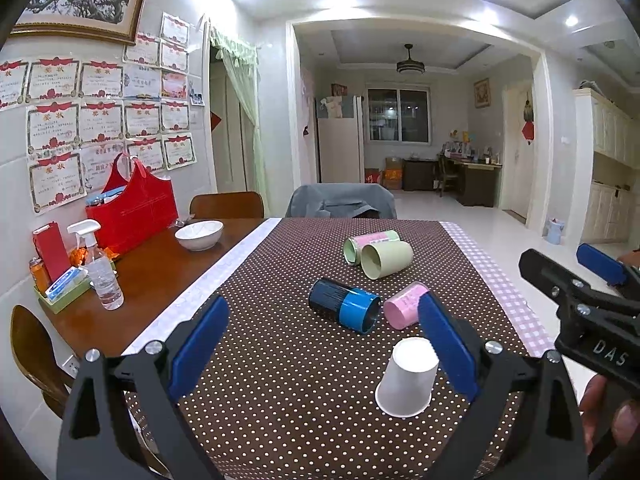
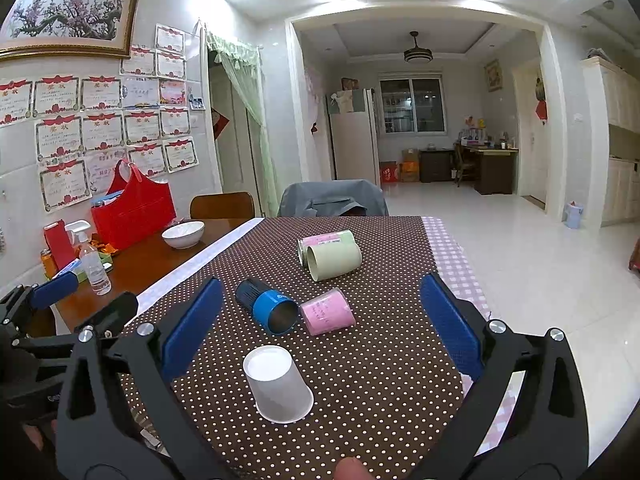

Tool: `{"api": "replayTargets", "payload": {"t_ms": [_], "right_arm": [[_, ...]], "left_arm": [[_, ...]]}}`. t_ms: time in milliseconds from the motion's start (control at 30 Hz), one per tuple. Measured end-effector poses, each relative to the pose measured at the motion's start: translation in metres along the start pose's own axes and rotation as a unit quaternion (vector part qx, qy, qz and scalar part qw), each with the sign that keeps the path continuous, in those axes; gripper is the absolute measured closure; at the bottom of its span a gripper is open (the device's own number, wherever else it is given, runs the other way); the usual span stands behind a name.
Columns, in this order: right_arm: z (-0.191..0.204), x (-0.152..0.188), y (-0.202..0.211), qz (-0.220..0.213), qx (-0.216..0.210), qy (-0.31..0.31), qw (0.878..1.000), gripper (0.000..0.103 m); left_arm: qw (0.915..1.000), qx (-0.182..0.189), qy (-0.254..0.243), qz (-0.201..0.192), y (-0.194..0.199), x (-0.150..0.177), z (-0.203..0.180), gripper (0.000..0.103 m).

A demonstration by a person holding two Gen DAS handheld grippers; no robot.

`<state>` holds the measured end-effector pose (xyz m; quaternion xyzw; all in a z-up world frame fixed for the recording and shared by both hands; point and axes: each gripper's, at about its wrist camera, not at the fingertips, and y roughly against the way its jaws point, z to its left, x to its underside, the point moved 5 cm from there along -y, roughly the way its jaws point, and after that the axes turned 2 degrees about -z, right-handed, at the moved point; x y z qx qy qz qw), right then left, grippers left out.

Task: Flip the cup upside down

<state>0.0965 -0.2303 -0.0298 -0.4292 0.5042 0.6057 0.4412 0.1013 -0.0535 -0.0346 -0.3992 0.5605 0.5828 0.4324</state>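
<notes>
A white paper cup point(image 1: 406, 378) stands upside down, mouth on the dotted brown tablecloth point(image 1: 280, 380), near the table's front. In the right wrist view the cup point(image 2: 278, 384) sits between and just ahead of the fingers. My left gripper point(image 1: 320, 344) is open and empty, with the cup beside its right finger. My right gripper point(image 2: 320, 332) is open and empty above the cloth. It also shows at the right edge of the left wrist view point(image 1: 576, 276).
A blue tube point(image 1: 346, 305), a pink tube point(image 1: 404, 307), a green tube point(image 1: 386, 260) and a pink-green tube point(image 1: 370, 240) lie on their sides mid-table. A white bowl point(image 1: 199, 234), spray bottle point(image 1: 102, 270) and red bag point(image 1: 132, 208) stand left. Chairs stand at the far edge.
</notes>
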Motion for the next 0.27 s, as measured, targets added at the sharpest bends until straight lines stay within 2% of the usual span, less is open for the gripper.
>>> {"api": "replayTargets", "payload": {"t_ms": [267], "right_arm": [[-0.0004,0.0004,-0.0002,-0.001,-0.001,-0.002,1.0,0.006]], "left_arm": [[0.9999,-0.008,0.0,0.011,-0.0049,0.0004,0.0013,0.009]]}}
